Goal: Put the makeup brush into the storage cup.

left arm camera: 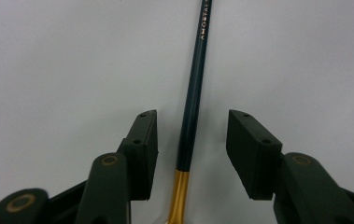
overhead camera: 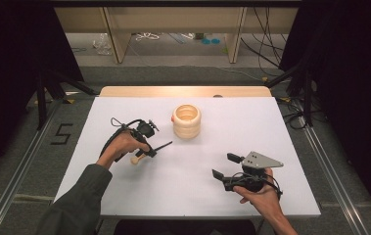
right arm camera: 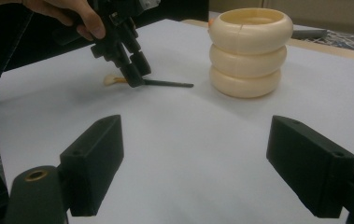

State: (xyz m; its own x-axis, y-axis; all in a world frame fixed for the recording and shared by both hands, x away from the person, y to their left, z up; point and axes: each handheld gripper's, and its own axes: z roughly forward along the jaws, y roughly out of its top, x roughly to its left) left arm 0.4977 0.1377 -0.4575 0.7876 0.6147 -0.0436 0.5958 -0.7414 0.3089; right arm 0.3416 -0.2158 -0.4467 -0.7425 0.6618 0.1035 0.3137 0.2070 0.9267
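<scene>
White worktop [overhead camera: 271, 196] is seen with a cream ribbed holder [overhead camera: 186, 121] standing upright near the middle of the far edge. Right hand-held gripper [overhead camera: 224, 166] is held wide open and empty near the near-right corner. Left hand-held gripper [overhead camera: 154, 150] is lowered left of centre, jaws part open, straddling a brush [left arm camera: 191, 112] lying flat on the worktop, not yet clamped. Grasp step is judged in hand; jaws are to be closed on the dark handle next, then lifted toward the holder.
</scene>
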